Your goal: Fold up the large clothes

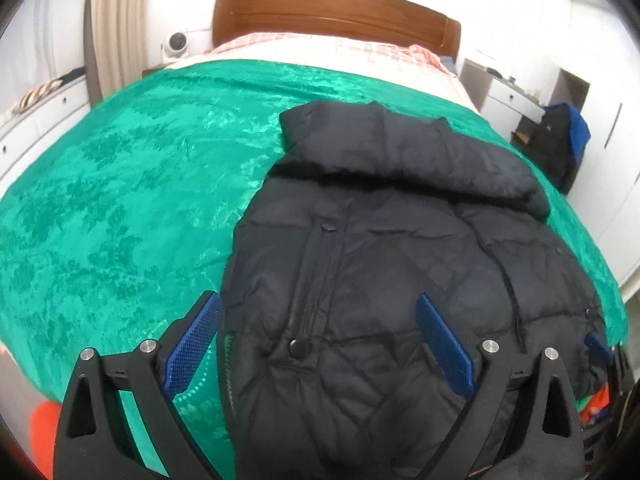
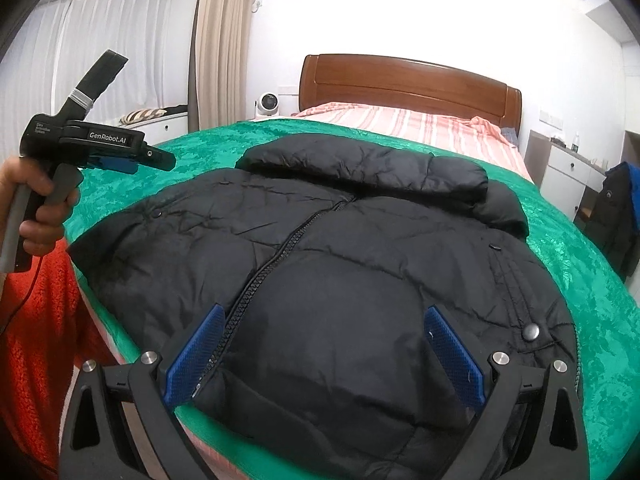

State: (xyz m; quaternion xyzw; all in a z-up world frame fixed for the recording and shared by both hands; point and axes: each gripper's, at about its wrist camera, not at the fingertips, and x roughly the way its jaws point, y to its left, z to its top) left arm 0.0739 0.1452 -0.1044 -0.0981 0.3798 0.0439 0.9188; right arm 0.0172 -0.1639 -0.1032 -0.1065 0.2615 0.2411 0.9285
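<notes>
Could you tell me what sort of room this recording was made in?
Most likely a home bedroom. A bed with a wooden headboard fills the view, spread with a green blanket on which the black puffer jacket lies. Curtains hang at a window, and a white bedside cabinet stands beside the bed.

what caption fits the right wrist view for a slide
Open right hand-held gripper poised over black puffer jacket on green bedspread.

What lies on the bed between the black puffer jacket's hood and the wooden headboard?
In the right wrist view: beyond the jacket comes bare green blanket, then pink striped bedding up to the headboard.
</notes>
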